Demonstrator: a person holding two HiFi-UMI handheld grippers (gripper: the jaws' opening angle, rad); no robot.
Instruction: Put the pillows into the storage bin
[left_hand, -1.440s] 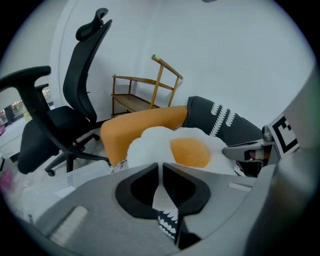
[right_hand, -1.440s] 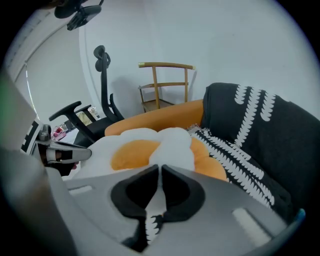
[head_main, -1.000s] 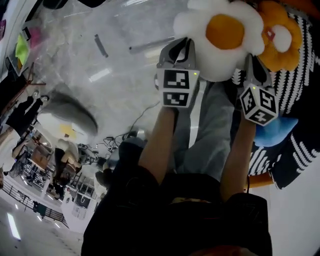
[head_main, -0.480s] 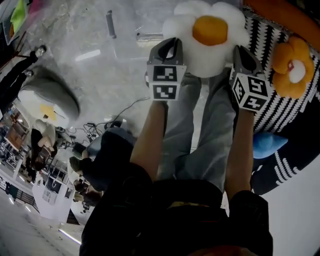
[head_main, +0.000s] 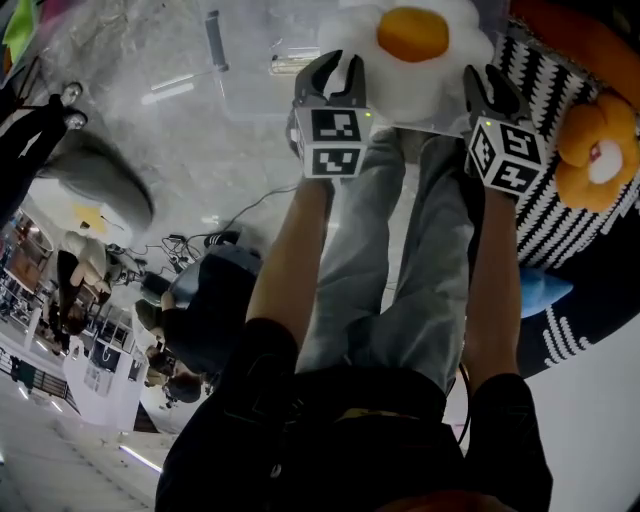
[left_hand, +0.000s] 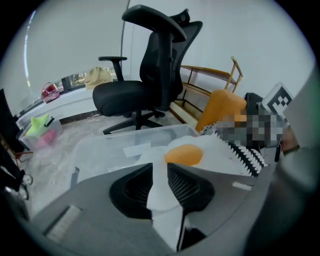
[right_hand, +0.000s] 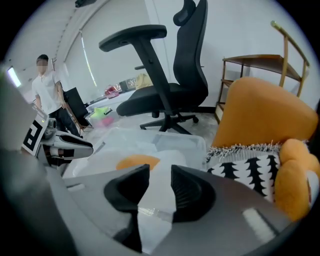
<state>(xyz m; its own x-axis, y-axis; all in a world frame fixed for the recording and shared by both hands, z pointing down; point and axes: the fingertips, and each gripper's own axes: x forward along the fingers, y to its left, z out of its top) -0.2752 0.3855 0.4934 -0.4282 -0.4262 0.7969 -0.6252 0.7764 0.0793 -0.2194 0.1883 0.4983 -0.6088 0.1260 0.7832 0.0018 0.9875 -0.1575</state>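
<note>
The left claw (head_main: 335, 75) and right claw (head_main: 490, 88) are opening, letting go of the white, orange-centred plush pillow (head_main: 412, 35) between their jaws, over the clear plastic storage bin (left_hand: 150, 135).

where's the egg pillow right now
Top centre of the head view: the egg pillow lies over the clear bin, its edge between the opening left claw and right claw.

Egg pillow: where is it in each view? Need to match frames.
Head view: egg pillow at top centre, cut by the top edge.
Left gripper view: centre of the picture, yolk just right of the middle.
Right gripper view: left of centre, yolk below mid-height.
Shared landmark: the clear bin, right by the pillow in all three.
</note>
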